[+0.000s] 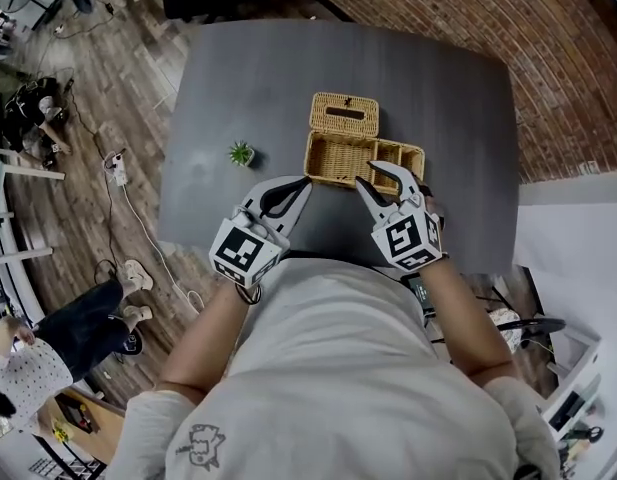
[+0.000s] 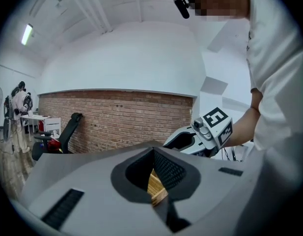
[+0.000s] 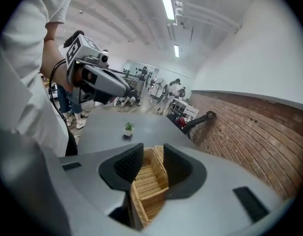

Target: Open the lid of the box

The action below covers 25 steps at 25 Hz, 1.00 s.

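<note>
Grey and bare over most of its top, the table [image 1: 458,98] carries the wicker box [image 1: 340,158] near its middle, close to the person's edge. The box stands open: its lid [image 1: 344,115] is folded right back and lies flat on the far side, and the head view looks down into the divided compartments. The right gripper [image 1: 366,173] hangs over the near right part of the box with its jaws parted and gripping nothing. Its own view shows the woven interior [image 3: 149,186] through the gap, with the pads clear of the wicker. The left gripper [image 1: 304,181] sits at the near left corner of the box with its jaw tips brought together. From above, only an oval hollow stays open behind them. Its own view shows a sliver of wicker [image 2: 156,186] through that hollow, and whether the tips touch the box I cannot tell. A small potted plant [image 1: 241,153] stands left of the box, well apart. Only the gripper views show the room: a brick wall [image 2: 117,117], an office chair [image 2: 68,127], and in the right gripper view, people [image 3: 173,90] far off under ceiling lights [image 3: 166,1].
</note>
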### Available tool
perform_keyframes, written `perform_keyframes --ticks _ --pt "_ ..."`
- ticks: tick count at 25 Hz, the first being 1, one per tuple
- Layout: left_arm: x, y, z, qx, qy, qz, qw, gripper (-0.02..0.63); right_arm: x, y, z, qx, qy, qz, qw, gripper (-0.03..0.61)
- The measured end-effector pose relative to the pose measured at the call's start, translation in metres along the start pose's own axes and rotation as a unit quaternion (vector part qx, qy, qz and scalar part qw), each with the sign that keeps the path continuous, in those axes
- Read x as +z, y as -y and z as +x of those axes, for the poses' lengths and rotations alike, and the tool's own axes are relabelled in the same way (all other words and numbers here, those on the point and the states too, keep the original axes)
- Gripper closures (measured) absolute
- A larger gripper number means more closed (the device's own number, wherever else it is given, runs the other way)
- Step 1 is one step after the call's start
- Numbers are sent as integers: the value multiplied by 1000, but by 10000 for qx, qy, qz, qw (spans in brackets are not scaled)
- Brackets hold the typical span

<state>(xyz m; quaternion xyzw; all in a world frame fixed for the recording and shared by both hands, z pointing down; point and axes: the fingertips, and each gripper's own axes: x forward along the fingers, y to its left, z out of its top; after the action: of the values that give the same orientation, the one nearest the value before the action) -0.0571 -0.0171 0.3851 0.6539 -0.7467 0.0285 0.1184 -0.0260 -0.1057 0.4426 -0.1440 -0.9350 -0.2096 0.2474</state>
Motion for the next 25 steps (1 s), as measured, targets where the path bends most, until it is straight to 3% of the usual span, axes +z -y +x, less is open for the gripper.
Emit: perform_keyframes --ticks 11,25 --pt "11 11 -36 183 111 24 9998 603 31 -21 -18 -80 436 401 9982 489" --pt "41 -7 -92 -296 346 366 9983 603 79 -50 -26 -571 692 893 9920 562"
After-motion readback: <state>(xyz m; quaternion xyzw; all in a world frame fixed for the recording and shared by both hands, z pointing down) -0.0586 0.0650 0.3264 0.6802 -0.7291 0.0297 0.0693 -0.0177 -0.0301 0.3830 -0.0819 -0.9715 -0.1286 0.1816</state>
